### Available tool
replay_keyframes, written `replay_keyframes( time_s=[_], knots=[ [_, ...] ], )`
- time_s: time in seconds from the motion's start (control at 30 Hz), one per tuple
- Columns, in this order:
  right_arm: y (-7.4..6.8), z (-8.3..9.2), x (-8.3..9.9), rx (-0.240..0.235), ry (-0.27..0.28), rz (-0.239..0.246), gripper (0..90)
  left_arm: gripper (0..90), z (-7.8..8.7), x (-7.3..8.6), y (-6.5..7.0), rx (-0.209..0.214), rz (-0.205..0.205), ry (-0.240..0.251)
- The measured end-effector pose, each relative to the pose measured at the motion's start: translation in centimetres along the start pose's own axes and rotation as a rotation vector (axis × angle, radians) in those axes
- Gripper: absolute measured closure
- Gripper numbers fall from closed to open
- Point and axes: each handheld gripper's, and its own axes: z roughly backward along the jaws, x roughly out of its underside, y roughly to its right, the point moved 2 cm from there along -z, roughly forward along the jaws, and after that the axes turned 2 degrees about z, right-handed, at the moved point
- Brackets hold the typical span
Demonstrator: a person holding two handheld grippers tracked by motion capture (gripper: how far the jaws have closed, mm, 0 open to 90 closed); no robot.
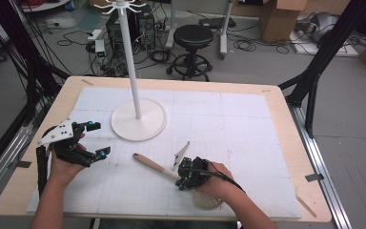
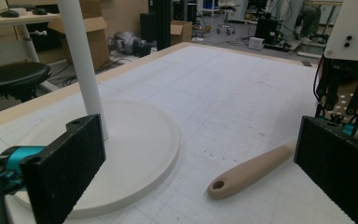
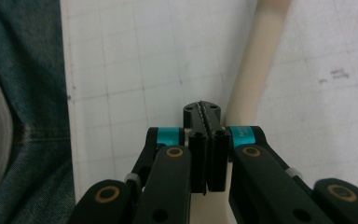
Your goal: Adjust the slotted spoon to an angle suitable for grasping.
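Wooden spoon (image 1: 155, 165) gripped beside the stand (image 1: 138, 119)
Right gripper (image 1: 187, 180) pinches its thin head, jaws together, handle angled toward the stand's base; left gripper (image 1: 95, 139) gapes empty, ready

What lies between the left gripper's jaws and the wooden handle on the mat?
Nothing but bare gridded mat. In the high view the open left gripper stands apart from the wooden handle; the left gripper view shows the same clear stretch.
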Motion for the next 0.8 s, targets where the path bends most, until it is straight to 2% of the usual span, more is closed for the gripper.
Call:
replay_keyframes(
  time_s=[0.17, 0.3, 0.53, 0.8],
  knots=[
    [0.8, 0.4, 0.7, 0.035, -0.03, -0.014, 90.0, 2.4, 0.0, 0.0, 0.0, 0.001, -0.003, 0.002],
    [1.8, 1.0, 1.5, 0.062, -0.03, -0.049, 90.0, 2.5, 0.1, -0.1, 0.0, -0.001, 0.0, 0.01],
    [3.8, 1.9, 3.3, 0.137, -0.063, -0.109, 90.0, 2.5, 0.0, 0.0, 0.0, 0.0, -0.001, 0.0],
    [5.9, 3.0, 5.1, 0.18, -0.027, -0.208, 90.0, 2.5, -0.2, 0.1, 0.1, 0.0, -0.002, -0.008]
  ],
)
